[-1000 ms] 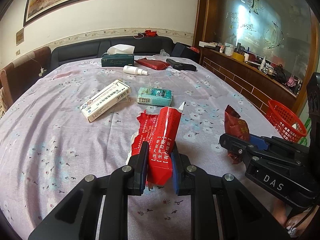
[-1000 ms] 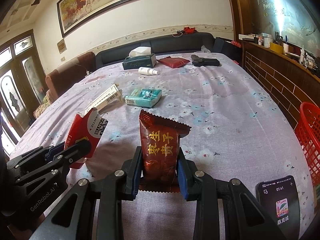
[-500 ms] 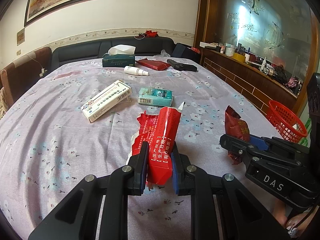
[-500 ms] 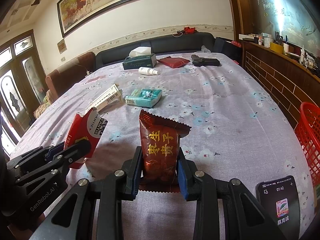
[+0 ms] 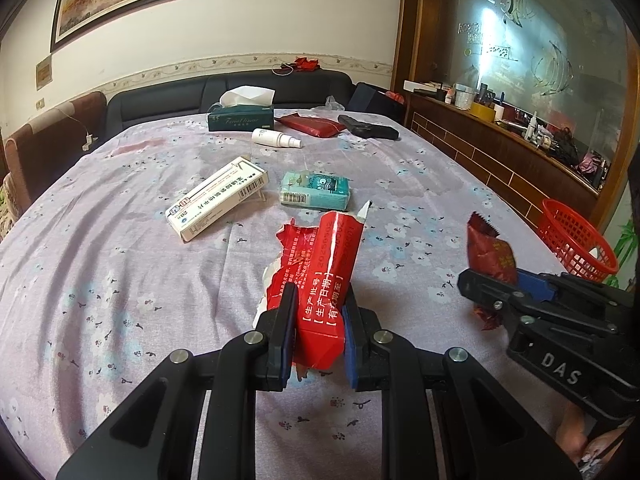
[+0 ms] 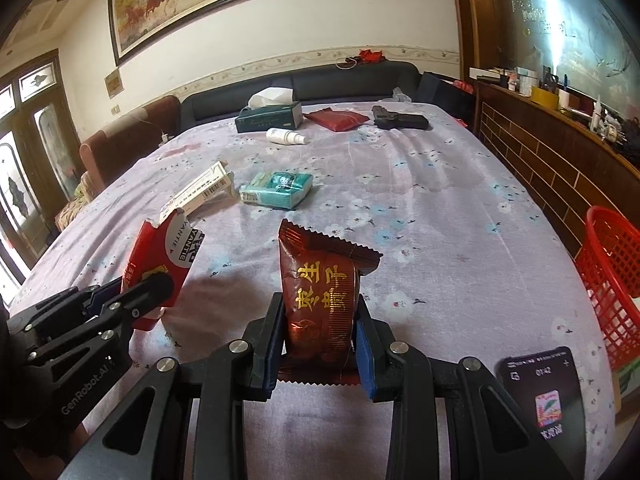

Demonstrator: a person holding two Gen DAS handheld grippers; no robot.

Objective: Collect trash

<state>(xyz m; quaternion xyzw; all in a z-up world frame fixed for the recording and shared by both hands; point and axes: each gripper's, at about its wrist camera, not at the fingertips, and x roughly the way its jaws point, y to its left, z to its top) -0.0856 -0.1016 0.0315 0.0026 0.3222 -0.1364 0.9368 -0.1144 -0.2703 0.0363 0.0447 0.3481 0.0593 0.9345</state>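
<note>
My left gripper is shut on a torn red carton wrapper and holds it just above the flowered tablecloth. In the right wrist view the left gripper shows at the left with the red wrapper. My right gripper is shut on a dark red snack packet with gold characters. In the left wrist view the right gripper shows at the right holding the packet. A red mesh basket stands beyond the table's right edge, also in the right wrist view.
On the table lie a white medicine box, a teal packet, a white bottle, a green tissue box, a red pouch and a black object. A phone lies near the right edge. A sofa stands behind.
Both grippers hold their items nearly still. The left view has shifted very slightly; nothing was taken or let go.
</note>
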